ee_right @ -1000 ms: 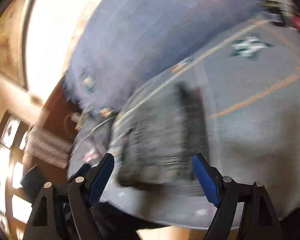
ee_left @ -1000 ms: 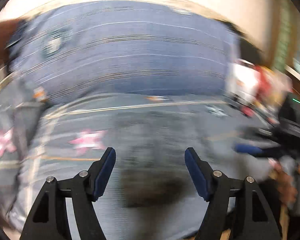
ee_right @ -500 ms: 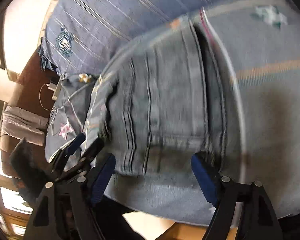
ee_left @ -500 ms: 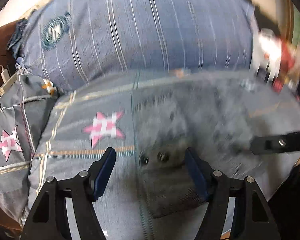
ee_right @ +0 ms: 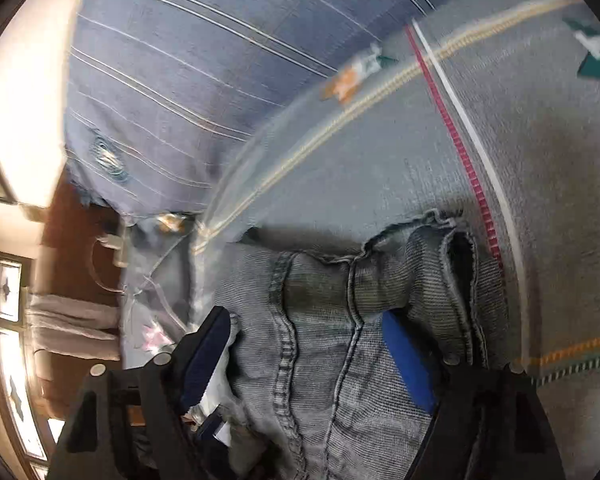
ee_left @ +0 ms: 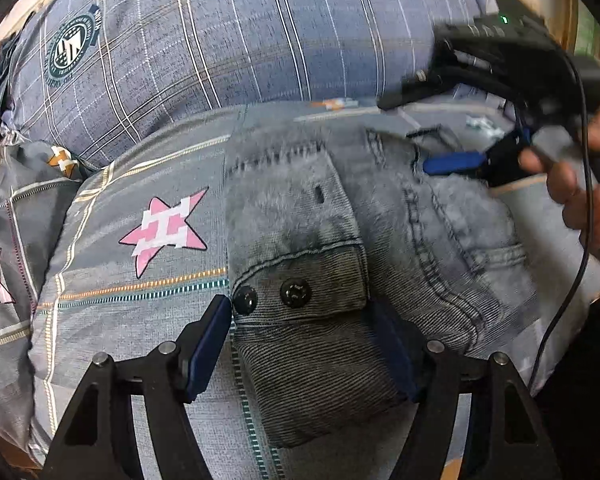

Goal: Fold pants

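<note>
Grey-blue jeans (ee_left: pixel 439 240) lie folded on a bed. Their waistband end, with two dark buttons (ee_left: pixel 296 293), sits between the fingers of my left gripper (ee_left: pixel 300 344). Its jaws stand wide, one on each side of the band, and do not press it, so it is open. My right gripper (ee_right: pixel 305 356) is low over the other end of the jeans (ee_right: pixel 319 340), open, with seamed denim lying between its fingers. In the left wrist view, a blue pad (ee_left: pixel 451 162) of that gripper hovers over the jeans at the right, held by a hand (ee_left: pixel 571 188).
The jeans rest on a grey quilt (ee_left: pixel 140 280) with pink stars. A big blue plaid pillow (ee_left: pixel 260 40) with a round crest lies behind. In the right wrist view, dark wood (ee_right: pixel 72 220) with a white charger cable is at the left. A black cable (ee_left: pixel 571 280) hangs at the right.
Both grippers have come down close to the jeans. The left now straddles the buttoned waistband. The right has swung across to the jeans' other end, its jaws as wide as before.
</note>
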A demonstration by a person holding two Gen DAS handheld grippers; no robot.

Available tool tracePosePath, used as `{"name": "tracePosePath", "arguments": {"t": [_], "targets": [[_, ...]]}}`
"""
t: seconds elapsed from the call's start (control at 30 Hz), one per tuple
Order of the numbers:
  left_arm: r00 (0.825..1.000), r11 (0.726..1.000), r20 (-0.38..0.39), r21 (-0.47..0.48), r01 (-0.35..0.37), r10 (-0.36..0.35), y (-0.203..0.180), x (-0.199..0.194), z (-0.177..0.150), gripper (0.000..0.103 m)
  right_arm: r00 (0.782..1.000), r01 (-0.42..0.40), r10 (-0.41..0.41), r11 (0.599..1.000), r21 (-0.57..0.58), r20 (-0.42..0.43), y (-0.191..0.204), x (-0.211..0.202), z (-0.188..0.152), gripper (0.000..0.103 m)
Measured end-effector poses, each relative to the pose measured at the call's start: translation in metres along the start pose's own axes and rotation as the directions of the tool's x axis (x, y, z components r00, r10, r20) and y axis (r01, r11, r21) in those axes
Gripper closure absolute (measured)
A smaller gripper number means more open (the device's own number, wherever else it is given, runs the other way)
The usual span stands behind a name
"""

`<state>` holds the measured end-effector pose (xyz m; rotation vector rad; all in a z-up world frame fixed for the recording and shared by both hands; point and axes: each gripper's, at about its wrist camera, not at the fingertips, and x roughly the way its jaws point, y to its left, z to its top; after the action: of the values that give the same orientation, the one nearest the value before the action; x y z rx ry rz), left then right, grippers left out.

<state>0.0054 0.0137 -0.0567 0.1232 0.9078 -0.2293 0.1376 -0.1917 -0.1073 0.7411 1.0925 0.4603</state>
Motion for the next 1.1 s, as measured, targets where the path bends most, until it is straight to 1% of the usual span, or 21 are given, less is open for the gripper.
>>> {"name": "tracePosePath", "arguments": {"t": [0.1,0.17,0.23,0.27,0.3,0.37,0.4,0.47,0.53,0.6,0.67,0.7,0.77,0.8,0.83,0.87,0.9,0.93,1.0,1.03,1.1], "targets": [[0.991,0.988,0.081,-0.104,0.113,-0.105,0.017,-0.027,0.002,0.031,0.995,0.096,-0.095,0.995,-0.032,0.014,0.011,-0.013,-0.007,0.022],[0.99,0.985,0.103,-0.13,0.111,-0.098,0.02,-0.03,0.001,0.031,0.998,0.045,-0.043,0.998,-0.046,0.044,0.02,-0.027,-0.01,0.022],[0.994,0.989,0.021,-0.109,0.105,-0.103,0.017,-0.007,-0.001,0.03,0.998,0.027,-0.022,0.997,-0.072,0.064,0.029,-0.03,-0.003,0.022],[0.994,0.994,-0.079,-0.086,0.063,-0.069,0.01,0.018,-0.006,0.03,0.998,0.024,-0.019,0.996,-0.083,0.064,0.028,-0.032,-0.004,0.021],[0.997,0.995,-0.062,-0.089,0.047,-0.053,0.009,0.022,-0.009,0.025,0.998,0.049,-0.045,0.994,-0.097,0.043,0.027,-0.023,-0.004,0.021],[0.994,0.991,-0.066,-0.103,0.08,-0.087,0.006,0.023,-0.008,0.025,0.983,0.181,-0.184,0.98,-0.079,-0.029,0.009,-0.004,-0.003,0.024],[0.995,0.992,-0.058,-0.1,0.076,-0.082,0.005,0.022,-0.008,0.025,0.98,0.197,-0.198,0.979,-0.048,-0.025,0.003,-0.005,-0.004,0.025],[0.994,0.991,-0.058,-0.104,0.085,-0.091,0.006,0.025,-0.009,0.024,0.978,0.209,-0.209,0.975,-0.078,0.005,0.02,-0.017,-0.004,0.025],[0.991,0.986,-0.061,-0.129,0.11,-0.119,0.009,0.028,-0.009,0.023,0.986,0.166,-0.161,0.976,-0.143,0.047,0.054,-0.028,-0.004,0.025],[0.989,0.982,-0.064,-0.139,0.126,-0.136,0.01,0.03,-0.008,0.022,0.998,0.059,-0.055,0.976,-0.209,0.025,0.088,-0.026,-0.003,0.024],[0.987,0.979,-0.06,-0.149,0.14,-0.151,0.014,0.031,-0.008,0.022,1.0,-0.007,0.004,0.973,-0.233,-0.013,0.098,-0.016,-0.003,0.023],[0.985,0.974,-0.052,-0.162,0.157,-0.167,0.017,0.029,-0.008,0.022,0.999,0.013,-0.024,0.972,-0.235,-0.042,0.094,0.002,-0.001,0.023],[0.977,0.959,-0.017,-0.195,0.205,-0.212,0.028,0.019,-0.008,0.022,0.986,0.113,-0.132,0.978,-0.173,-0.101,0.064,0.035,0.003,0.025],[0.973,0.95,0.018,-0.212,0.229,-0.23,0.034,0.009,-0.008,0.022,0.986,0.078,-0.09,0.993,-0.089,-0.138,0.04,0.046,0.002,0.025],[0.972,0.947,0.043,-0.22,0.235,-0.231,0.038,0.003,-0.008,0.022,0.993,0.051,-0.06,0.995,-0.086,-0.103,0.037,0.039,0.002,0.025],[0.969,0.939,0.088,-0.242,0.244,-0.23,0.046,-0.005,-0.007,0.022,0.993,0.055,-0.065,0.993,-0.108,-0.099,0.044,0.033,0.0,0.025],[0.97,0.934,0.1,-0.263,0.242,-0.224,0.05,-0.005,-0.005,0.022,0.99,0.082,-0.096,0.987,-0.14,-0.1,0.05,0.032,0.0,0.025],[0.97,0.931,0.096,-0.272,0.243,-0.225,0.053,-0.002,-0.004,0.022,0.985,0.119,-0.138,0.978,-0.171,-0.106,0.056,0.031,0.0,0.025],[0.973,0.941,-0.001,-0.257,0.222,-0.23,0.049,0.025,-0.005,0.022,0.976,0.17,-0.193,0.965,-0.199,-0.101,0.069,0.024,-0.001,0.025],[0.974,0.948,-0.046,-0.245,0.204,-0.221,0.045,0.037,-0.009,0.021,0.978,0.159,-0.184,0.961,-0.224,-0.093,0.081,0.025,-0.001,0.025],[0.975,0.947,-0.018,-0.242,0.21,-0.221,0.044,0.04,-0.01,0.019,0.987,0.112,-0.14,0.953,-0.282,-0.079,0.103,0.02,-0.002,0.025]]}}
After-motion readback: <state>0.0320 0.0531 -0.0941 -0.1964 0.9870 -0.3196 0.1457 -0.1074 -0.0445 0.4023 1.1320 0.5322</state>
